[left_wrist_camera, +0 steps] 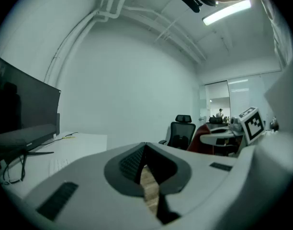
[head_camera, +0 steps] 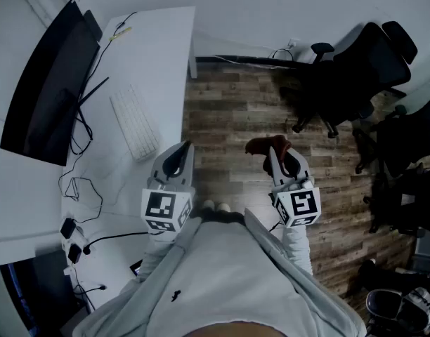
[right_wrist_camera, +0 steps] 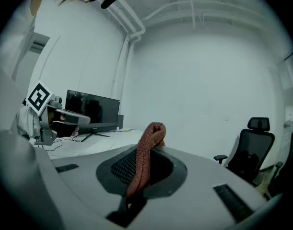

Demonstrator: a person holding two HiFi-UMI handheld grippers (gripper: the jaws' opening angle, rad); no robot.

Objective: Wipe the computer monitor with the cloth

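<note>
Cloth [right_wrist_camera: 147, 150]: reddish-brown, pinched upright in the right gripper [right_wrist_camera: 138, 170], over the floor and likely ready to carry across.
Monitor [head_camera: 41, 93]: along the desk's [head_camera: 166, 41] far edge, well apart from the cloth; wiping apparently not begun.
Left gripper [left_wrist_camera: 147, 176]: jaws together, empty, likely spare.

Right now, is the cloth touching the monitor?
No: the cloth is pinched in the right gripper over the floor, apart from the monitor.

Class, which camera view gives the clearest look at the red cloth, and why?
The right gripper view: the cloth stands at the centre, pinched between that gripper's jaws. The head view shows it small and dark at the right gripper. The left gripper view gives only a distant reddish patch.
</note>
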